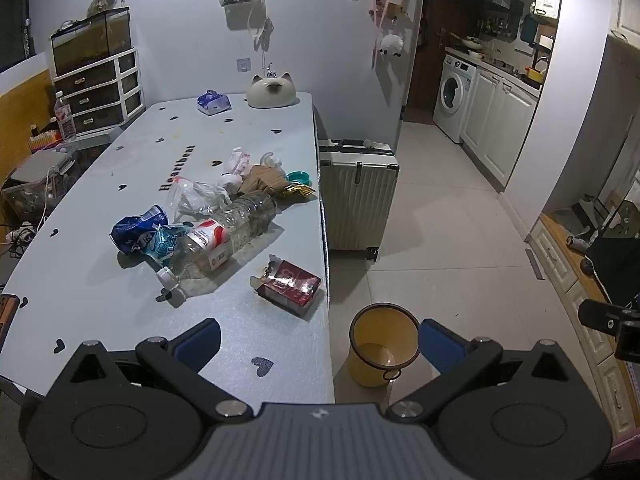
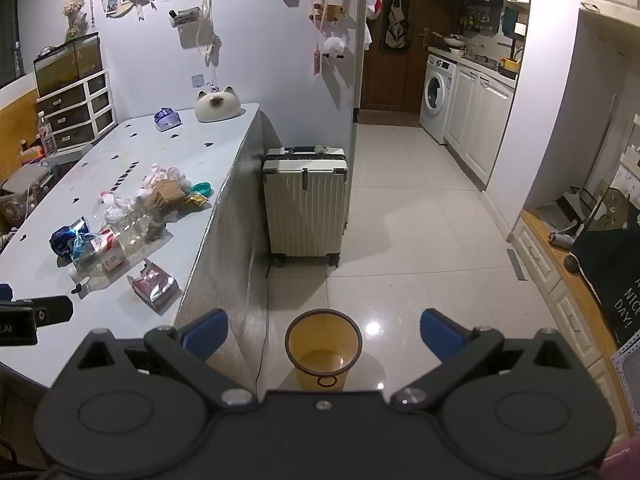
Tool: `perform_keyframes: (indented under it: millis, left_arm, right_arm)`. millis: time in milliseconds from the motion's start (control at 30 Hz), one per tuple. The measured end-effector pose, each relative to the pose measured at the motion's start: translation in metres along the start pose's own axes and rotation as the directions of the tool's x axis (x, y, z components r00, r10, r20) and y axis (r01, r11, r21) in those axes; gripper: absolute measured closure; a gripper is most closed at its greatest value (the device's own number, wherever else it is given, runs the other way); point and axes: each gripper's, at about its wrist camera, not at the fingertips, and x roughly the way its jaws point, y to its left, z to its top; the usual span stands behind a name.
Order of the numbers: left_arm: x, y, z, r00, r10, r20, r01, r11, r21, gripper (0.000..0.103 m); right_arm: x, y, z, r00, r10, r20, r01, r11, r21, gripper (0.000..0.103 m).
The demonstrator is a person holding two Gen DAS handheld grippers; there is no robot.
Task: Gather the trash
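Note:
Trash lies on the pale table [image 1: 100, 280]: a torn red carton [image 1: 289, 285], a clear plastic bottle [image 1: 224, 236], a crushed blue can [image 1: 138, 229], crumpled plastic and tissues [image 1: 216, 192], a brown paper bag [image 1: 262, 180], a gold wrapper [image 1: 297, 190]. The same pile shows in the right wrist view, with the carton [image 2: 154, 286] and bottle [image 2: 116, 246]. A yellow bin [image 1: 382, 350] stands on the floor by the table corner [image 2: 323, 348]. My left gripper [image 1: 318, 344] is open and empty above the table's near edge. My right gripper [image 2: 324, 334] is open and empty above the bin.
A white suitcase [image 1: 358, 196] stands against the table's right side [image 2: 306, 204]. A cat-shaped ornament [image 1: 271, 90] and tissue pack [image 1: 213, 102] sit at the table's far end. Tiled floor [image 1: 448, 248] leads to a kitchen with a washing machine [image 1: 454, 98]. Low cabinets [image 2: 560, 280] line the right.

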Motion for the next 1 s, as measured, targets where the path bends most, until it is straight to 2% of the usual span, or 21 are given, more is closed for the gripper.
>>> perform_keyframes:
  millis: [1000]
  left_arm:
    - [0.0,0.0,0.0,1.0,-0.004,0.006,0.004,1.0,0.001,0.0]
  right_arm:
    - [-0.009,0.0048,-0.0043,1.0,-0.002,0.006,0.002,1.0,0.001,0.0]
